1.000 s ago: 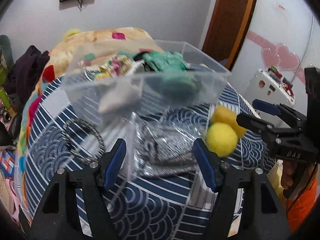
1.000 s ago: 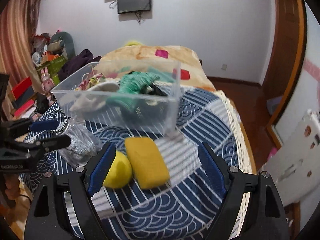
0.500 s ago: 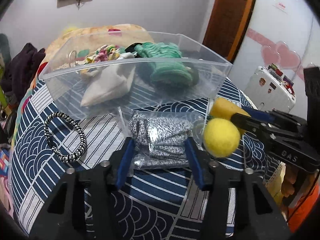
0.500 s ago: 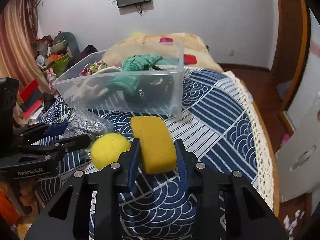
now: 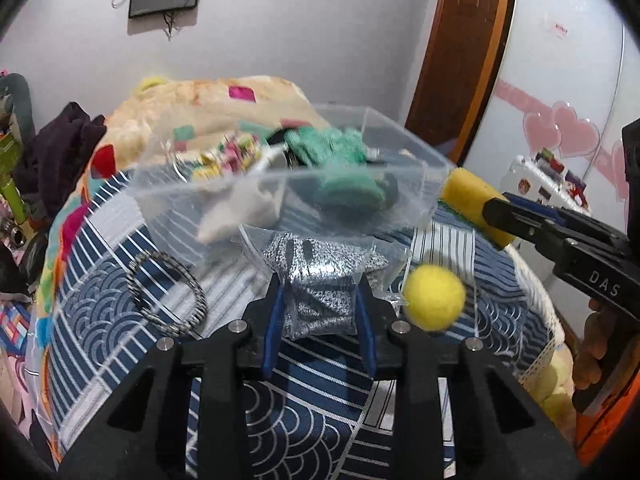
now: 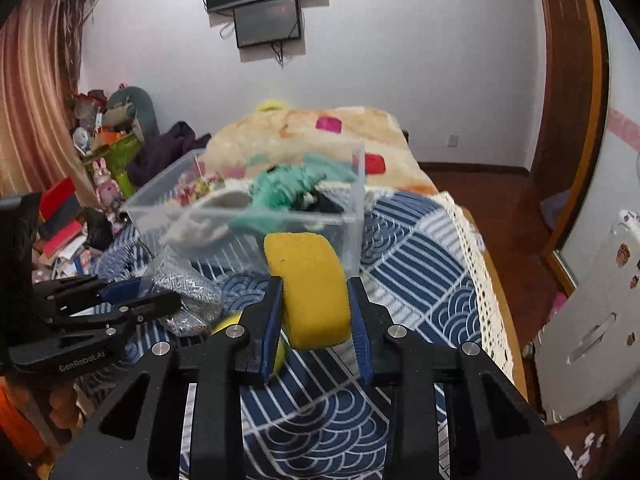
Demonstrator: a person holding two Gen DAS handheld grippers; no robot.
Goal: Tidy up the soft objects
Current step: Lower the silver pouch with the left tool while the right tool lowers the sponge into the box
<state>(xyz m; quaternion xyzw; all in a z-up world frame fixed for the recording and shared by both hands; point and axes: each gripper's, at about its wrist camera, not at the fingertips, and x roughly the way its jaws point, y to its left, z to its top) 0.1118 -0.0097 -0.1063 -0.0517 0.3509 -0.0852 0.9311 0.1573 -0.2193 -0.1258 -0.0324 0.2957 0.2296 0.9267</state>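
Sponge (image 6: 307, 288), yellow, thick, pinched in right gripper (image 6: 314, 308), seemingly lifted.

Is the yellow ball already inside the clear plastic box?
No, the yellow ball lies on the blue patterned cloth, outside the clear plastic box, beside the left gripper.
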